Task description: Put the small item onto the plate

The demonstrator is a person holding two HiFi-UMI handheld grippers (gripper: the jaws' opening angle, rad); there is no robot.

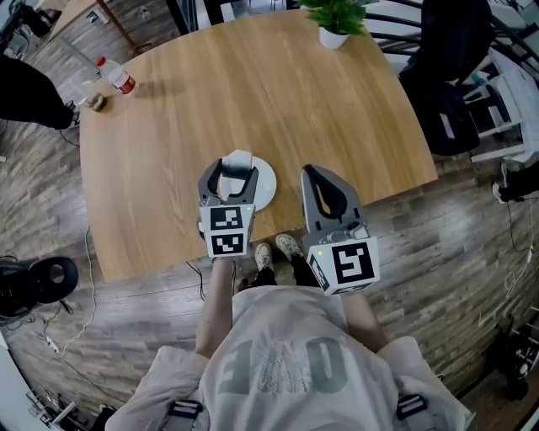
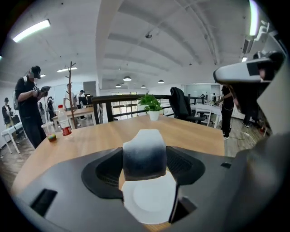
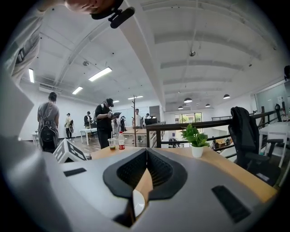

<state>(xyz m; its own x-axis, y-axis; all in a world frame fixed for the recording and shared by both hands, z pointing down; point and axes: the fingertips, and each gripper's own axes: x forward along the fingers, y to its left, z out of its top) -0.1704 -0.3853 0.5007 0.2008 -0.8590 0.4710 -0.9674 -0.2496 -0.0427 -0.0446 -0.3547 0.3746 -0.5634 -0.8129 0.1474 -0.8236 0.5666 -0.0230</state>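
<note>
Jaws of the left gripper [image 2: 145,159] are pressing on the small item [image 2: 145,153] from both sides, and we are holding it clamped there above the white plate [image 2: 149,201]. In the left gripper view the item is filling the gap between the two dark pads, with its lower edge hanging over the far rim of the plate. We are not able to tell whether it is touching the plate or hanging just clear of it. From the head view, we are seeing the item over the plate's far part, with the plate lying near the front edge of the round wooden table [image 1: 253,93].

The item is showing as a small, soft-looking block with rounded upper corners. Its top is white and is shading down to a dark grey near the bottom.

We are holding the right gripper [image 3: 144,156] just beside the plate on its right, over the table's edge. Its jaws are meeting with nothing between them, and a sliver of the plate is showing below them. Across the table a potted plant [image 1: 337,21] is standing at the far rim, and a bottle [image 1: 115,76] with a red label is standing well apart to the far left.
</note>
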